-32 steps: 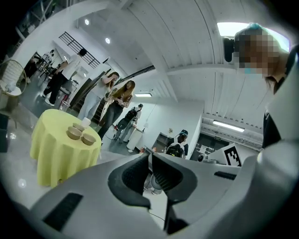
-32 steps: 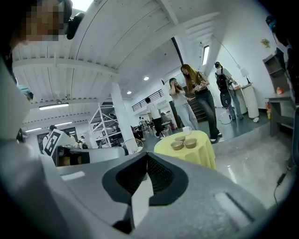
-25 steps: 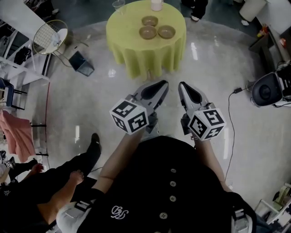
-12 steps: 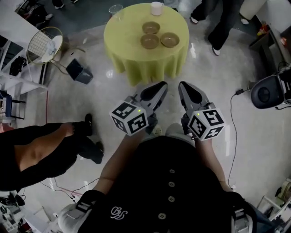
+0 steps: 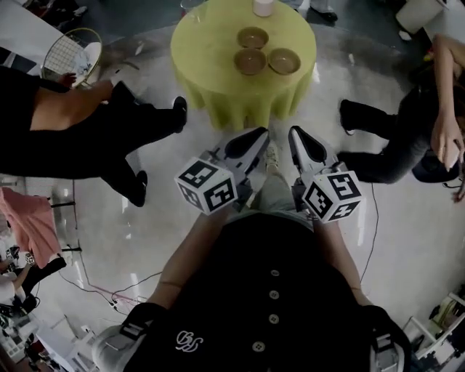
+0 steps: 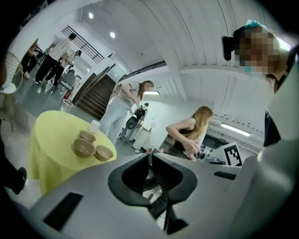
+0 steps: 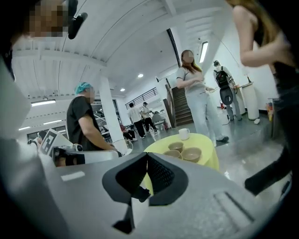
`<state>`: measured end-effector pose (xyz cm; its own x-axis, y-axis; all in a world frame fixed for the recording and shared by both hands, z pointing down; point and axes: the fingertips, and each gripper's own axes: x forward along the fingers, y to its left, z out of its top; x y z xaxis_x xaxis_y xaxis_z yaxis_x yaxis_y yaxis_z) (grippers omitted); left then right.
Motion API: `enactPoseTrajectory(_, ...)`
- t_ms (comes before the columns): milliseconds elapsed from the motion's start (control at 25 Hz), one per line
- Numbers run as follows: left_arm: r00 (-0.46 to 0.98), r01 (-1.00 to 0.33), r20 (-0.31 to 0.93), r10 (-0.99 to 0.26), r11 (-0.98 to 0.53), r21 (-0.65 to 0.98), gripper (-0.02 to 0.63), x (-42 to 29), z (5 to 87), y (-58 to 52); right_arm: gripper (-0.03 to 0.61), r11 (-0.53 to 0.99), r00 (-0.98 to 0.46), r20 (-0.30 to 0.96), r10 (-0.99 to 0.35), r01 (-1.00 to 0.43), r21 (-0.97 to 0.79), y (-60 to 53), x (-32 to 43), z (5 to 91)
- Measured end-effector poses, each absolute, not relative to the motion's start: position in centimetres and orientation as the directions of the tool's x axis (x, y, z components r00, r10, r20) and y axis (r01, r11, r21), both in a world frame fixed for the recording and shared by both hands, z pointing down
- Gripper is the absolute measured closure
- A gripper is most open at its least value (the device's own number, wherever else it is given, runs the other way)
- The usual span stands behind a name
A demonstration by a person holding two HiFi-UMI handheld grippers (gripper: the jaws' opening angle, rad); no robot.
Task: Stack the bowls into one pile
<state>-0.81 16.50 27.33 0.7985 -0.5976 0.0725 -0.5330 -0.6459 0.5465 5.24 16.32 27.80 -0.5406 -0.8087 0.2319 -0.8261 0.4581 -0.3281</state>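
Three brown bowls stand apart, unstacked, on a round table with a yellow-green cloth [image 5: 218,80]: one at the back [image 5: 252,36], one front left [image 5: 250,61], one front right [image 5: 284,61]. A white cup [image 5: 263,7] stands behind them. My left gripper [image 5: 254,135] and right gripper [image 5: 298,134] are held side by side in front of my body, short of the table's near edge, both shut with nothing in them. The left gripper view shows the bowls [image 6: 84,148] far off at the left past its closed jaws. In the right gripper view the bowls [image 7: 191,154] sit beyond the shut gripper [image 7: 146,157].
A person in black [image 5: 73,131] stands on the floor to the left of the table. Another person [image 5: 429,123] bends at the right. A round wire chair [image 5: 69,52] is at the far left. Cables [image 5: 109,290] lie on the glossy floor.
The table and bowls have shifted slightly right in view. The person in black moved up the left side, and another person came in at the right. Both grippers stayed shut.
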Motion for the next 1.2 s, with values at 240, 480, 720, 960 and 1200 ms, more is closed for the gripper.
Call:
enactPoseTrajectory(240,0.783,-0.550,0.072,-0.618,-0.634,0.544,0.581,-0.5,27.6,11.0,0.574,0.463,-0.541,0.227,-0.810,-0.827,-0.320,10.7,6.1,27.9)
enactPoseTrajectory(480,0.773,-0.561,0.067,-0.630,-0.631,0.536,0.581,1.0,27.4,3.6,0.574,0.492,-0.566,0.226,-0.793,-0.814,-0.310,2.9,7.2,27.8)
enactPoseTrajectory(720,0.749,-0.586,0.052,-0.660,-0.624,0.517,0.581,2.0,26.3,-3.8,0.574,0.527,-0.590,0.212,-0.779,-0.800,-0.288,-4.6,8.3,26.7)
enactPoseTrajectory(960,0.735,-0.599,0.054,-0.676,-0.610,0.518,0.581,3.6,25.8,-7.3,0.574,0.538,-0.602,0.213,-0.770,-0.791,-0.293,-8.3,10.0,26.2)
enactPoseTrajectory(1200,0.718,-0.616,0.068,-0.693,-0.586,0.527,0.581,4.4,26.6,-9.7,0.574,0.554,-0.621,0.225,-0.751,-0.777,-0.299,-10.9,10.9,26.7)
